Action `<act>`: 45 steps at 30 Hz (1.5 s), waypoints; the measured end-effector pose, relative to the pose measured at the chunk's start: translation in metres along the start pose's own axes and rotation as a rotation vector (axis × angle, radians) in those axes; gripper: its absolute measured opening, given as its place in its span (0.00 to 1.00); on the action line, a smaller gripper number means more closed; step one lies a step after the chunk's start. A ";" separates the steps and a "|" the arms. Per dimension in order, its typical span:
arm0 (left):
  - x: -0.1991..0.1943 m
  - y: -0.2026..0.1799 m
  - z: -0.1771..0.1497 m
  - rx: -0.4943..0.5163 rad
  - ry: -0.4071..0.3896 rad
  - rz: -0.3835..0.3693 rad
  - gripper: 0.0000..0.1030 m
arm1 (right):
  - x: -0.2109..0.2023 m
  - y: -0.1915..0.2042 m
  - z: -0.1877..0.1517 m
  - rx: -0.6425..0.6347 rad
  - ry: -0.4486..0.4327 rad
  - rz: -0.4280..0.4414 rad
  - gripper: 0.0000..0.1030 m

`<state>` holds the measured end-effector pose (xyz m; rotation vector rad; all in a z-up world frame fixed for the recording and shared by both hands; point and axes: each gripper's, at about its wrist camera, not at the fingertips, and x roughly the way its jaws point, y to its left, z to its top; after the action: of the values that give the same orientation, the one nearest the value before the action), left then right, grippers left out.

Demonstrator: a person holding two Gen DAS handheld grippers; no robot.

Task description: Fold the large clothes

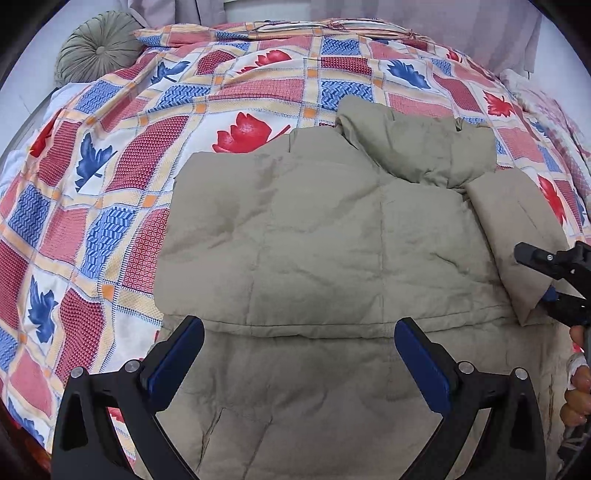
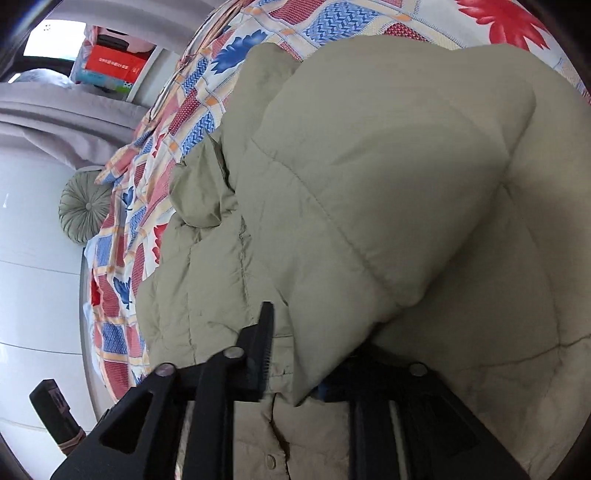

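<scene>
A khaki puffer jacket (image 1: 325,236) lies flat on the bed, hood (image 1: 417,144) at the far side. My left gripper (image 1: 299,343) is open and empty above the jacket's near hem. My right gripper (image 1: 543,280) enters from the right edge, its jaws around the cuff end of the right sleeve (image 1: 517,236), which is folded in over the body. In the right wrist view the sleeve (image 2: 369,206) fills the frame and its end sits between the fingers of the right gripper (image 2: 295,365).
The bed has a patchwork cover (image 1: 110,206) with red and blue leaves. A round green cushion (image 1: 96,50) lies at the far left corner. Curtains (image 1: 461,18) hang behind the bed. A white wall and shelf with boxes (image 2: 110,66) show in the right wrist view.
</scene>
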<state>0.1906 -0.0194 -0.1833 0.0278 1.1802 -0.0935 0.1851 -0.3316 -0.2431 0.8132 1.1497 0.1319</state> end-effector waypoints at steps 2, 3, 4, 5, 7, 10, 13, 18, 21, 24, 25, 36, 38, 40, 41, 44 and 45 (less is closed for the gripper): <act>0.000 0.002 0.004 -0.009 -0.003 -0.018 1.00 | -0.020 0.003 -0.001 -0.012 -0.034 -0.007 0.60; 0.000 0.003 0.005 -0.011 -0.002 -0.019 1.00 | -0.027 0.004 0.000 -0.012 -0.046 -0.005 0.60; 0.002 0.004 0.007 -0.013 0.002 -0.017 1.00 | -0.037 0.002 0.000 -0.002 -0.062 -0.005 0.60; 0.004 0.006 0.009 -0.015 0.006 -0.018 1.00 | -0.046 -0.002 0.002 0.022 -0.091 -0.010 0.60; 0.005 0.010 0.012 -0.022 0.010 -0.026 1.00 | -0.058 -0.013 0.009 0.087 -0.137 -0.014 0.60; 0.002 0.021 0.016 -0.036 -0.001 -0.040 1.00 | -0.062 -0.033 0.023 0.232 -0.177 0.009 0.60; -0.001 0.037 0.017 -0.070 -0.009 -0.047 1.00 | -0.059 -0.033 0.032 0.303 -0.205 0.017 0.23; 0.000 0.061 0.011 -0.119 0.001 -0.067 1.00 | -0.040 0.040 0.029 0.022 -0.186 -0.011 0.15; -0.001 0.072 0.008 -0.149 0.002 -0.110 1.00 | -0.010 0.097 0.012 -0.224 -0.122 -0.046 0.15; -0.001 0.080 0.008 -0.193 0.008 -0.121 1.00 | 0.020 0.131 -0.016 -0.402 -0.066 -0.142 0.15; 0.000 0.082 0.008 -0.204 0.012 -0.128 1.00 | 0.028 0.135 -0.023 -0.428 -0.050 -0.166 0.17; 0.010 0.046 0.026 -0.232 0.037 -0.375 1.00 | -0.003 0.092 -0.058 -0.440 0.032 -0.187 0.69; 0.023 0.030 0.032 -0.213 0.071 -0.423 1.00 | -0.025 0.069 -0.059 -0.406 0.001 -0.249 0.69; 0.036 0.013 0.036 -0.186 0.090 -0.425 1.00 | -0.047 0.035 -0.057 -0.339 -0.007 -0.298 0.66; 0.044 0.004 0.037 -0.169 0.096 -0.420 1.00 | -0.056 0.017 -0.057 -0.304 -0.013 -0.327 0.47; 0.066 -0.019 0.041 -0.149 0.131 -0.416 0.58 | -0.072 -0.032 -0.050 -0.206 -0.018 -0.411 0.28; 0.072 -0.025 0.043 -0.150 0.157 -0.421 0.39 | -0.078 -0.047 -0.046 -0.179 -0.031 -0.415 0.26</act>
<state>0.2557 -0.0520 -0.2331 -0.3520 1.3329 -0.3786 0.0983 -0.3797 -0.2214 0.4062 1.2350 -0.1212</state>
